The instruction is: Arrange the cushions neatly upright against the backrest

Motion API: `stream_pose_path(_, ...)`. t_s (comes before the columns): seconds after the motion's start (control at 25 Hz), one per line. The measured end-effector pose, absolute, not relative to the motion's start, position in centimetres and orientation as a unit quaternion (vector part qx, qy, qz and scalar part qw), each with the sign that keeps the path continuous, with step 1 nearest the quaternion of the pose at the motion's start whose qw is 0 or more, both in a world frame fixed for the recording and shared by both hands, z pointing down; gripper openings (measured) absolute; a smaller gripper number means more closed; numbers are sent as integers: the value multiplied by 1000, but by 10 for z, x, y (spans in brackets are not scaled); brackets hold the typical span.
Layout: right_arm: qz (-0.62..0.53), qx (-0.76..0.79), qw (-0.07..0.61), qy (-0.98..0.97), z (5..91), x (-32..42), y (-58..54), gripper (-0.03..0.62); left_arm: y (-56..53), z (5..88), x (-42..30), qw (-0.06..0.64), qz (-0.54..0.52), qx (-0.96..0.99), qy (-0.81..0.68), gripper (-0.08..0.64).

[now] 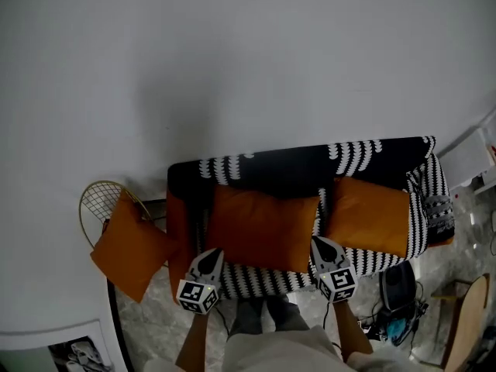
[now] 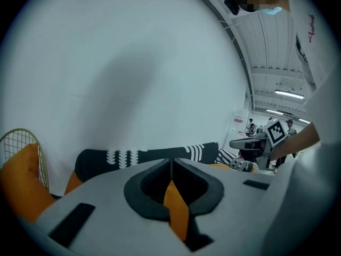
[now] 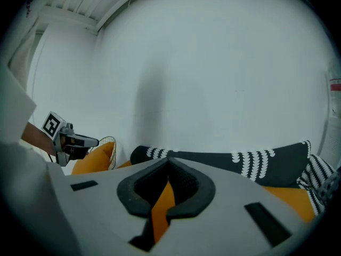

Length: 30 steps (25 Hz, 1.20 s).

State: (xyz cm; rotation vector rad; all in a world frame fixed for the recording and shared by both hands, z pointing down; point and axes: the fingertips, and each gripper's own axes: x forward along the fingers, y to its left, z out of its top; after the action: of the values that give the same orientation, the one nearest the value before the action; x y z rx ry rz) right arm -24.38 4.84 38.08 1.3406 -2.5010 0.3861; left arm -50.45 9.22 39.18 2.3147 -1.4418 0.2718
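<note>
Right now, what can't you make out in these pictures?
- Head view: bottom corners of the middle cushion, covered by the left gripper and right gripper.
- Both gripper views: the seat of the sofa, blocked by each gripper's own body.
- Head view: floor clutter at right, dark and small.

- A plain white wall [image 1: 248,60] is standing behind the black-and-white sofa [image 1: 287,165].
- A gold wire basket [image 1: 99,196] is sitting beside the sofa.
- Grey floor [image 1: 155,304] is showing in front.
- A long ceiling light [image 2: 289,94] is shining far off.
</note>
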Motion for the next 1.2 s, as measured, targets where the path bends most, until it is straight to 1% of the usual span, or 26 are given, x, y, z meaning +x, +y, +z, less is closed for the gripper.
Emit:
stream_pose_path(0.48,215,479,193,-829,467,-236,79,28,97,473,-514,273,118,807,-511,40)
stream_pose_path(1.2,293,490,242,-785,599,-215,127,28,105,605,-518,337,144,782,-504,40)
